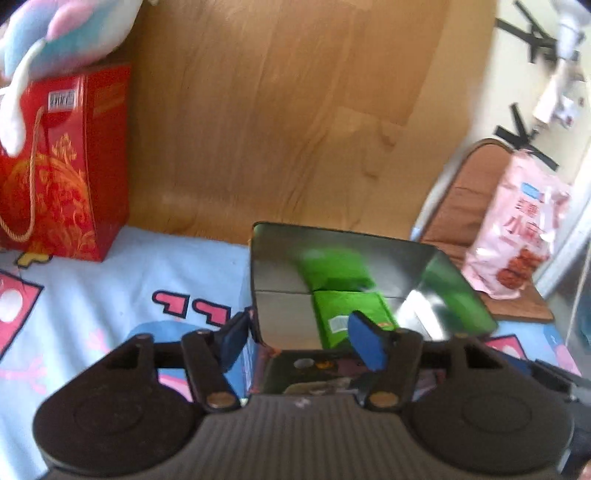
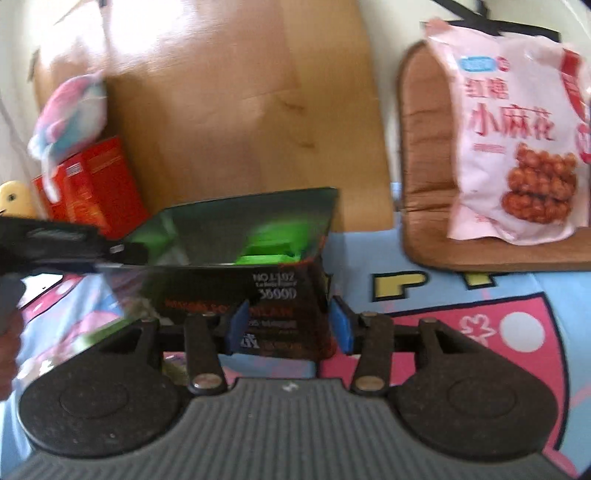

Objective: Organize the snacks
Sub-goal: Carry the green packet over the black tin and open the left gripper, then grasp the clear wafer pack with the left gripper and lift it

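A dark box with shiny mirror-like inner walls (image 1: 280,266) stands open on the patterned blue cloth. A green snack packet (image 1: 347,314) lies inside it and is mirrored in the walls. My left gripper (image 1: 299,341) is open at the box's near left corner, one blue pad outside the wall, the other over the packet. In the right wrist view the same box (image 2: 280,291) shows its printed dark side. My right gripper (image 2: 290,325) is open with its blue pads on either side of the box's lower part; I cannot tell if they touch it. The green packets (image 2: 269,251) show inside.
A pink snack bag (image 2: 517,144) leans on a brown chair cushion (image 2: 424,155) at the right; it also shows in the left wrist view (image 1: 517,232). A red gift bag (image 1: 62,166) with a pastel plush toy (image 1: 62,33) on top stands at the left. A wooden board (image 1: 280,110) rises behind.
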`<state>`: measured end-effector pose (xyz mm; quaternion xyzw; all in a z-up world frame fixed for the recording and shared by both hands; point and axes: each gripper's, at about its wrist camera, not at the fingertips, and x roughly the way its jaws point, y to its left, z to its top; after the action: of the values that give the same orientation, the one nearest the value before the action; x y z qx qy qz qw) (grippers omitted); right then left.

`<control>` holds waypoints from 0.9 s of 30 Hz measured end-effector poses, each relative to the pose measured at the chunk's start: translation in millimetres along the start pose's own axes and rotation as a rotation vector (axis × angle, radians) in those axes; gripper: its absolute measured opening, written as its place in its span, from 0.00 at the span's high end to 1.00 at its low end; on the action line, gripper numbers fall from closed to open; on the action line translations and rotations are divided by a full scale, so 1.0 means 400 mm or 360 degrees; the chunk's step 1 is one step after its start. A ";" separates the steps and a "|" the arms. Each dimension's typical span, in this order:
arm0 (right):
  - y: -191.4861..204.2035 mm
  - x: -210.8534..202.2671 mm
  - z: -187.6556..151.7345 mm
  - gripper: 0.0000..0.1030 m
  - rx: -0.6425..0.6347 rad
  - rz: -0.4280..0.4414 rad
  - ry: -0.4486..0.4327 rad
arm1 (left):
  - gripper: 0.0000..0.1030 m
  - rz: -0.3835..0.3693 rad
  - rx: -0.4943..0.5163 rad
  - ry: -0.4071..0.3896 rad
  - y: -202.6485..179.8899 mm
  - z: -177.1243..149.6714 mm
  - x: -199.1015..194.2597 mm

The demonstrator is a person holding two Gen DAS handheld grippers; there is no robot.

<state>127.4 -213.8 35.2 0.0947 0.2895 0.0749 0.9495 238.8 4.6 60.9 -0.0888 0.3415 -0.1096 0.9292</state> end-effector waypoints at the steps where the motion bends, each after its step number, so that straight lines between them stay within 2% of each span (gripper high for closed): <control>1: -0.004 -0.006 0.003 0.51 0.0026 0.0002 0.0000 | 0.36 0.0006 0.0011 -0.0023 0.004 -0.004 -0.019; 4: 0.002 -0.065 0.011 0.51 0.0054 0.0056 -0.0027 | 0.35 -0.0046 -0.0027 -0.0083 0.032 -0.027 -0.089; 8: 0.048 -0.141 -0.023 0.51 0.0044 0.0335 -0.0010 | 0.38 -0.0148 -0.0100 -0.0087 0.075 -0.104 -0.175; 11: 0.100 -0.128 -0.035 0.51 0.0067 0.0529 0.0091 | 0.42 -0.0199 -0.0126 -0.0040 0.092 -0.164 -0.207; 13: 0.143 -0.102 -0.044 0.53 0.0088 0.0598 0.0128 | 0.43 -0.0190 -0.0127 -0.0005 0.094 -0.193 -0.216; 16: 0.174 -0.044 -0.049 0.60 0.0116 0.0552 0.0192 | 0.50 -0.0206 -0.0144 0.0045 0.095 -0.232 -0.206; 17: 0.174 -0.025 -0.056 0.63 0.0156 0.0555 0.0245 | 0.49 -0.0202 -0.0120 0.0015 0.086 -0.242 -0.215; 19: 0.168 -0.013 -0.076 0.66 0.0247 0.0625 0.0304 | 0.49 -0.0214 -0.0082 0.0013 0.068 -0.261 -0.228; 22: 0.178 -0.064 -0.107 0.68 0.0247 0.0691 0.0293 | 0.49 -0.0312 -0.0080 0.0032 0.053 -0.297 -0.249; 24: 0.176 -0.110 -0.126 0.68 0.0202 0.0670 0.0261 | 0.49 -0.0368 -0.0072 0.0047 0.035 -0.319 -0.265; 27: 0.145 -0.171 -0.161 0.68 0.0261 0.0672 0.0248 | 0.48 -0.0478 -0.0062 0.0080 0.006 -0.357 -0.288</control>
<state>29.6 -162.1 32.3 0.2239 0.3408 0.2550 0.8767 60.2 24.5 24.0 -0.1542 0.3495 -0.2429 0.8917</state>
